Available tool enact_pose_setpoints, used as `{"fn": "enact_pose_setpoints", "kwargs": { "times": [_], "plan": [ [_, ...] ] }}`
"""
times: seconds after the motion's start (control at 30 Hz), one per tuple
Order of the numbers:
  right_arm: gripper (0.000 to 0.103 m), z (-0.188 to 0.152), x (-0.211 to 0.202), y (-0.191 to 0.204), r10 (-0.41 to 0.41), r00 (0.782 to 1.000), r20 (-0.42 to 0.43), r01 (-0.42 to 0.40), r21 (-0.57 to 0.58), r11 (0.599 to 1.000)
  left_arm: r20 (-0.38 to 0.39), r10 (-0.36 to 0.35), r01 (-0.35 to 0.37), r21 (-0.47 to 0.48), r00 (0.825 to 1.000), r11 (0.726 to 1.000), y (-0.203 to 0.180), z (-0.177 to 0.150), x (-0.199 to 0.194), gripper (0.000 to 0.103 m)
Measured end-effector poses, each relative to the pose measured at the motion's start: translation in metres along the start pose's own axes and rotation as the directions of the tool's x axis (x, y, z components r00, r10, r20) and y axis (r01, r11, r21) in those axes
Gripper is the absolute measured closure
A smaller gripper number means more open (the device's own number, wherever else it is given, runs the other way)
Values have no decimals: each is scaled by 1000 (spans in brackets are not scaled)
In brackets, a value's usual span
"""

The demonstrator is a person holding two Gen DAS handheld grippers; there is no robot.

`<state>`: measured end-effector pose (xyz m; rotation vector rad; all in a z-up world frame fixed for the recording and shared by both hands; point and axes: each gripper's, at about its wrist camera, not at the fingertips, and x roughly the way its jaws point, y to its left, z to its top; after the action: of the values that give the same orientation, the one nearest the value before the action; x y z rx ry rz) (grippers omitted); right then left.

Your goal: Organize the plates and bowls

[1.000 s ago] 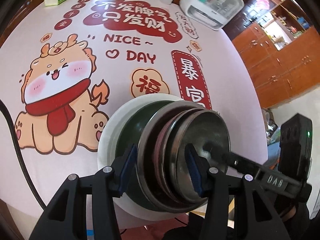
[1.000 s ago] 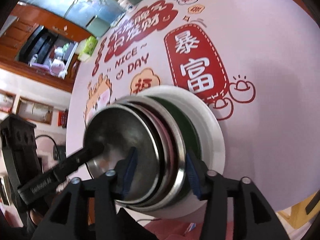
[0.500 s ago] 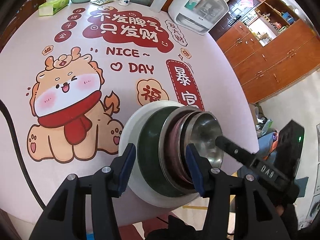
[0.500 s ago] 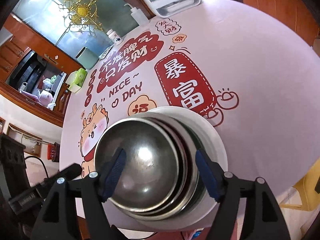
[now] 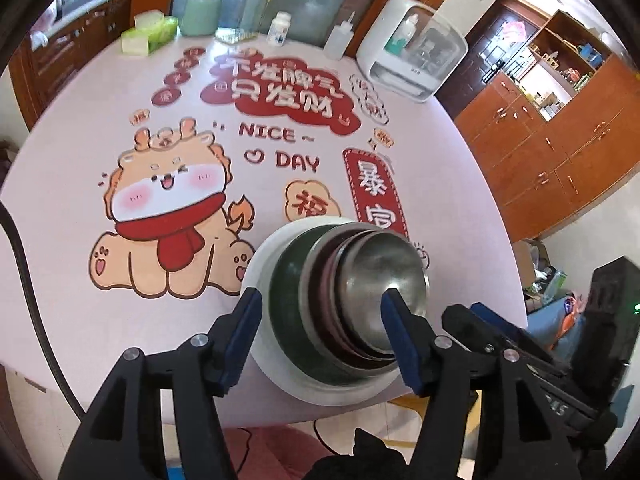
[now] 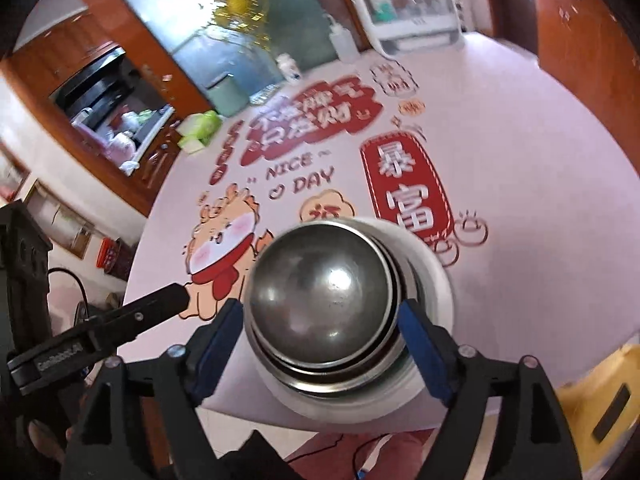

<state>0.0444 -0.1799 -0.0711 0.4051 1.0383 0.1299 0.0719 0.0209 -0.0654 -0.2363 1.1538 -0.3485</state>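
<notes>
Both the left gripper and right gripper are spreading, pinching nothing — the nested stack is sitting at the table's six-o'clock edge, risking a knock-off.

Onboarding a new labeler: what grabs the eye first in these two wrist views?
The nested stack at the table's near edge: a steel bowl on top, other dishes under it, all in a white plate. Next, the cartoon dragon printed on the pink tablecloth, left of the stack. The left hand-held gripper and the right hand-held gripper hang open on either side of the stack, gripping nothing.
</notes>
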Motion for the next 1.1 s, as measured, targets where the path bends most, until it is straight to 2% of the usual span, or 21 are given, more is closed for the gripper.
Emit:
{"fn": "enact_pose_setpoints", "kwargs": {
  "times": [0.17, 0.4, 0.53, 0.83, 1.0, 1.1],
  "plan": [
    [13, -5, -30, 3, 31, 999, 26, -28, -83, 996, 81, 75, -76, 14, 994, 997, -24, -18, -23, 37],
    [6, -13, -63, 8, 45, 999, 27, -41, -156, 987, 152, 185, -190, 15, 971, 982, -48, -44, -53, 28],
    [2, -19, -84, 9, 34, 997, 62, -22, -184, 983, 167, 200, -207, 31, 966, 978, -59, -53, -64, 25],
    [0, -36, -102, 1, -37, 993, 108, 56, -171, 984, 243, 306, -317, 5, 920, 948, -73, -71, -78, 23],
    [0, -42, -94, 1, -48, 997, 54, 57, -178, 982, 259, 360, -371, -10, 896, 929, -74, -73, -82, 16],
    [0, -42, -95, 3, -52, 997, 65, 63, -176, 982, 266, 390, -401, -13, 882, 916, -74, -74, -84, 8]
  ]
}}
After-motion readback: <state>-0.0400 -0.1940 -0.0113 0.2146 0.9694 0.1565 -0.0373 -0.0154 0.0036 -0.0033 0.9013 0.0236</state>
